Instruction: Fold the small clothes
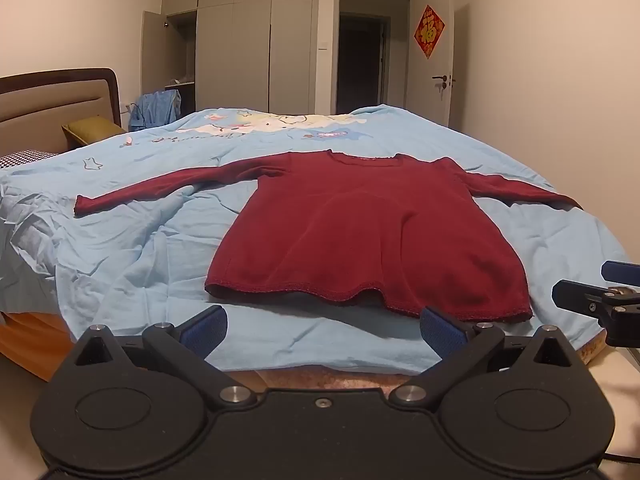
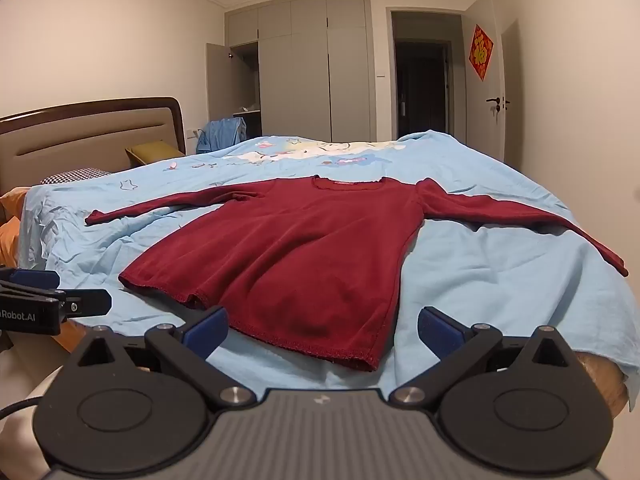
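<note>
A dark red long-sleeved top (image 1: 368, 232) (image 2: 296, 256) lies flat on the light blue bedsheet (image 1: 140, 248) (image 2: 500, 280), neck toward the far side, both sleeves spread out sideways. Its hem faces me near the bed's front edge. My left gripper (image 1: 322, 328) stands open just short of the hem, nothing between its blue pads. My right gripper (image 2: 322, 330) is open too, hovering before the hem's right corner. Each gripper shows at the edge of the other's view.
The bed has a padded headboard (image 1: 52, 108) at the left, with a yellow-green pillow (image 1: 94, 128) and a checked pillow (image 2: 76, 175). A grey wardrobe (image 1: 248, 36), an open doorway (image 1: 366, 52) and a white door (image 1: 434, 60) stand behind. Blue clothing (image 1: 158, 106) hangs near the wardrobe.
</note>
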Available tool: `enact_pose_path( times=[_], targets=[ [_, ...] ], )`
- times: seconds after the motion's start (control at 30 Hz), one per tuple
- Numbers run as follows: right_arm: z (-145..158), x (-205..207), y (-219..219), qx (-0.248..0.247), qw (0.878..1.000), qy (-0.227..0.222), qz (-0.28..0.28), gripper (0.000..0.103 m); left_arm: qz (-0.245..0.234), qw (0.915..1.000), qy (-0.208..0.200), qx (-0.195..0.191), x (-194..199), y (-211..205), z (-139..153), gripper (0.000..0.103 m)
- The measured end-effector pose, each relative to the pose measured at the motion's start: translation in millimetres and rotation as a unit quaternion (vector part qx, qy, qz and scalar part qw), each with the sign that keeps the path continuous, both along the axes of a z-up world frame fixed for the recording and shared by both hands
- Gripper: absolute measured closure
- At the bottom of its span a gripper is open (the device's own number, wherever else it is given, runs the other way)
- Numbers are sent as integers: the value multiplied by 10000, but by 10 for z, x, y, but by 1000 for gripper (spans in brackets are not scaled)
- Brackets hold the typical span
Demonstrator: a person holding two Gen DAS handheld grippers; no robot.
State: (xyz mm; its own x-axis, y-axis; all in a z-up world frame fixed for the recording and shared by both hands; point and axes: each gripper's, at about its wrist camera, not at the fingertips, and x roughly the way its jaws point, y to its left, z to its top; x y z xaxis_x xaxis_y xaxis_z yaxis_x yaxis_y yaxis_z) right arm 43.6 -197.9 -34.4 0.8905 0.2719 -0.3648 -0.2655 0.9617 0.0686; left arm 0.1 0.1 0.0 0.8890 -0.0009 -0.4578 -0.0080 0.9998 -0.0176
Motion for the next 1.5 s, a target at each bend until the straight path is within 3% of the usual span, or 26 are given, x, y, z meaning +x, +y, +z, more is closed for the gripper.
enact_pose_path(
  times=[1.5],
  targets=[
    [-9,24,3,-8,10000,40,-4,0,45,10000,46,29,12,27,-3,1]
  ],
)
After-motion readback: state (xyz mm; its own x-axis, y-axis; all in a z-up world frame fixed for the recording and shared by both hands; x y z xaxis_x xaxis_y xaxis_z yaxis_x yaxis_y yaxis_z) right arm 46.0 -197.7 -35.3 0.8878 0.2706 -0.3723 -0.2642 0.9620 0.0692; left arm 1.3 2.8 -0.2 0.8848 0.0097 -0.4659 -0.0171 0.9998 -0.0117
